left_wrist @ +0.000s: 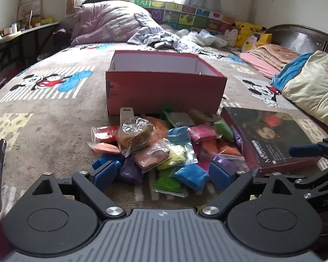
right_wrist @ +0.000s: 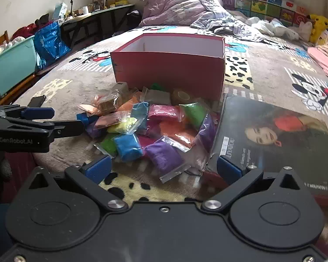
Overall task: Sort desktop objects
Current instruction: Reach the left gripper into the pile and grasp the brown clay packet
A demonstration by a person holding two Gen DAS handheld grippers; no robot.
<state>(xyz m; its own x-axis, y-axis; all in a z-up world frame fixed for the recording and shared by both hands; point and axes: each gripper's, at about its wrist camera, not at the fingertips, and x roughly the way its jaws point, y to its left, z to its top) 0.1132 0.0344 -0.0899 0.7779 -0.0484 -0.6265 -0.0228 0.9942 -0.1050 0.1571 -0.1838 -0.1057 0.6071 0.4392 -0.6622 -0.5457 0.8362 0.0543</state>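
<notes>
Packets of coloured clay (left_wrist: pixel 164 150) lie heaped on the bedspread (left_wrist: pixel 46 131), just in front of the open red box (left_wrist: pixel 166 91), whose inside we cannot see from this low angle. We also see a crinkled bag with a brown roll (left_wrist: pixel 134 134) on the heap's left side and a dark box lid printed with a portrait (right_wrist: pixel 273 139) touching its right edge.

Our left gripper (left_wrist: pixel 164 171) stands wide open with its blue pads (left_wrist: pixel 105 172) either side of the near packets, holding nothing. Our right gripper (right_wrist: pixel 166 168) is also spread wide and empty, low over the purple packet (right_wrist: pixel 164 157).

We judge the main risk to be the slippery, overlapping plastic: a closing claw may pinch two bags at once, or catch only a loose film corner and let the clay slide out on the lift. The soft bedding gives under pressure, so pressing down may bury a packet. With both grippers so near, they may collide over the heap.
</notes>
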